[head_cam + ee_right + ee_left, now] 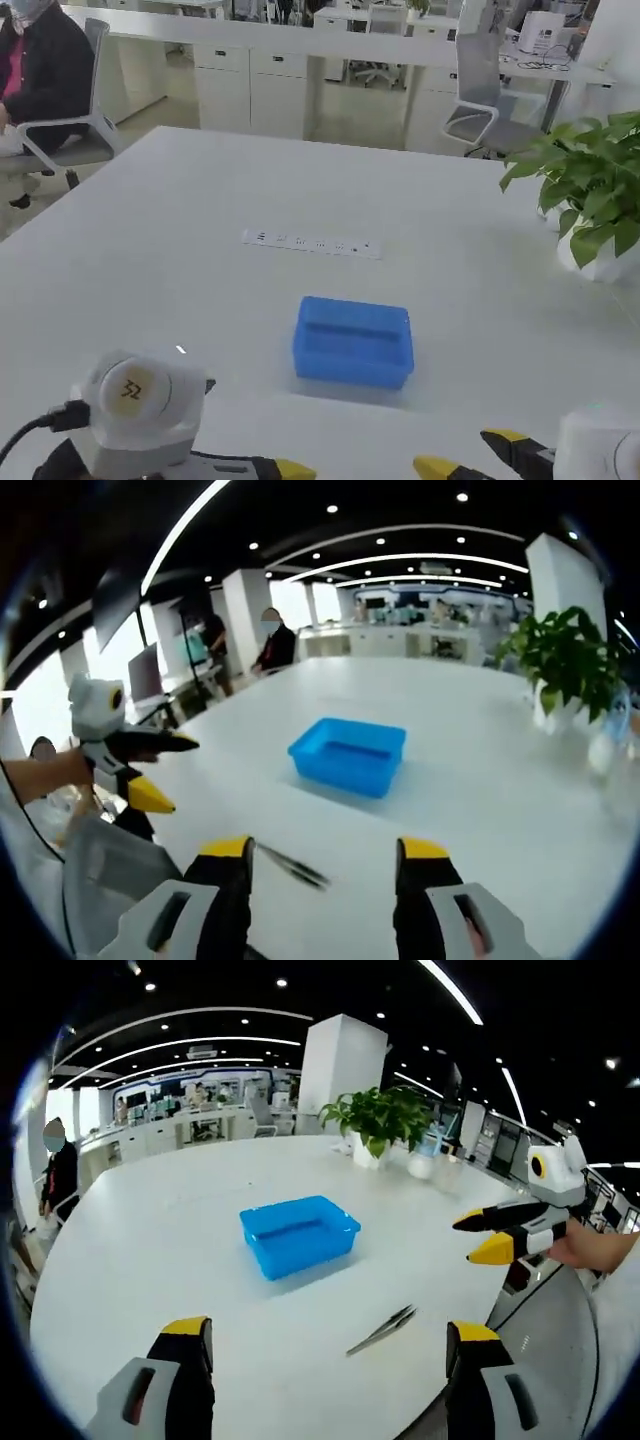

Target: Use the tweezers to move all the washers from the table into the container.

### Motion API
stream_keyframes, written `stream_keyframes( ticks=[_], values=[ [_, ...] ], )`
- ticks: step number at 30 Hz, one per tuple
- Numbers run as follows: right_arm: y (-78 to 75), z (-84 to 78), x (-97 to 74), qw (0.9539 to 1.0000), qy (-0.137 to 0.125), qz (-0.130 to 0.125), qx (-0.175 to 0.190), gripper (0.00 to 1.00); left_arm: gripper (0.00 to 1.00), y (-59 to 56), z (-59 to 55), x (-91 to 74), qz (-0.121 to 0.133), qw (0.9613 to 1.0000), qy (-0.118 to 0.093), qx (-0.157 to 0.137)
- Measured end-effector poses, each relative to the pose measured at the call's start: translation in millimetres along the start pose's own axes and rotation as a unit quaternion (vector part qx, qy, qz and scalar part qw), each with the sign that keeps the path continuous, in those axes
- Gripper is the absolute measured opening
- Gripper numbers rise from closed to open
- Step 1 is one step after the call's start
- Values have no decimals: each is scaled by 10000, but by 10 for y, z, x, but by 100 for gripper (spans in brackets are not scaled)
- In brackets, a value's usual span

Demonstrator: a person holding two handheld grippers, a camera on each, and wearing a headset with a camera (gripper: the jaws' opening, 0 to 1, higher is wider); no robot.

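A blue rectangular container (352, 342) stands open-topped in the middle of the white table. Thin metal tweezers (383, 1329) lie flat on the table near the front edge, also seen in the right gripper view as tweezers (290, 865) just beyond my jaws. My left gripper (328, 1330) is open with nothing between its yellow-tipped jaws, low at the front left as left gripper (288, 467). My right gripper (326, 850) is open too and holds nothing, at the front right as right gripper (472, 452). Both grippers are short of the container.
A white power strip (312, 243) lies beyond the container. A potted green plant (590, 190) stands at the table's right edge. A person sits on a chair (60, 130) at the far left, with desks and office chairs behind.
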State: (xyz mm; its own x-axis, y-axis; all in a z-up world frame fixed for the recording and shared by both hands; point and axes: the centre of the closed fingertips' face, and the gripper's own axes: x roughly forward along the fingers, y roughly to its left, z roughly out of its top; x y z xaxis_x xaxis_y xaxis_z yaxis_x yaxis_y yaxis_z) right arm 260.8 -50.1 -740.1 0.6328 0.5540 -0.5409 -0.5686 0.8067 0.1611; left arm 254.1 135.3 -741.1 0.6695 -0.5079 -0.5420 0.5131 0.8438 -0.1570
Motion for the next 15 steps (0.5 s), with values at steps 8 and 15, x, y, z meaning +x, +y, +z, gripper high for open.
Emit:
stream_keyframes(
  ticks=[8, 15],
  values=[
    [-162, 4, -49, 9987, -92, -498, -36, 80, 99, 158, 21, -182, 589, 9976, -286, -242],
    [-229, 0, -86, 9974, -125, -709, 54, 88, 99, 277, 84, -213, 877, 9945, -472, -318]
  ],
)
